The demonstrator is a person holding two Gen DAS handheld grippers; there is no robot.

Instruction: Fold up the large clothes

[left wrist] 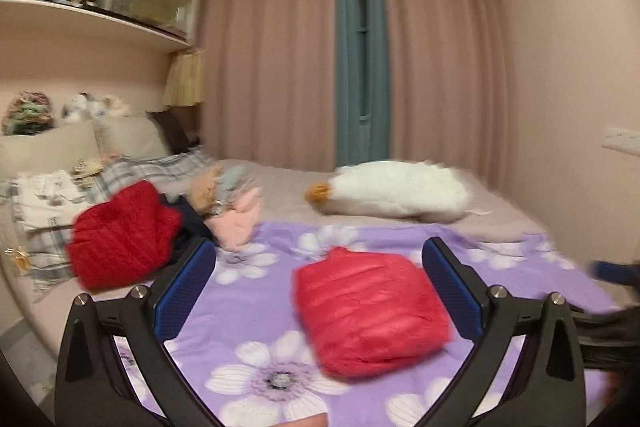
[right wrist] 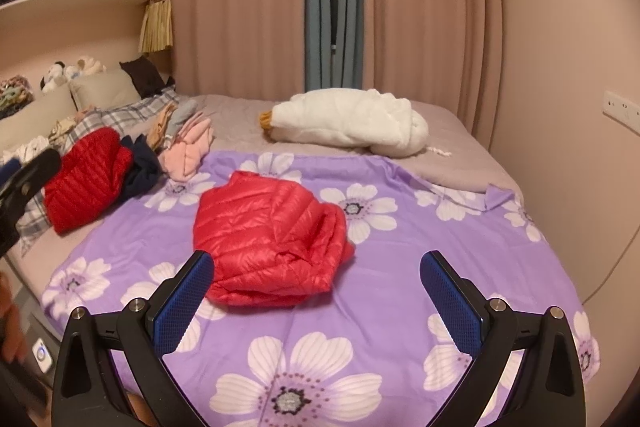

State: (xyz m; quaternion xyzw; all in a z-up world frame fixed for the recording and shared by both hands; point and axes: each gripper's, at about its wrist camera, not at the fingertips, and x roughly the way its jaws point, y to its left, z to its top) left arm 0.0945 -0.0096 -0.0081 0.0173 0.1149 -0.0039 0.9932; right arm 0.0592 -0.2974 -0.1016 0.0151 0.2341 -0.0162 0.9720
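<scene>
Both tongs (left wrist: 318,283) (right wrist: 316,283) spread, empty; only right view sharply shows folded red jacket (right wrist: 272,239).

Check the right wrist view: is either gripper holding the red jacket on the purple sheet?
No. The red jacket lies folded on the purple sheet, with the right gripper open and short of it.

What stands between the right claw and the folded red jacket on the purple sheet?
Nothing visible does. The right claw is open and empty, and only bare flowered purple sheet lies between it and the folded red jacket, just ahead toward its left finger.
</scene>
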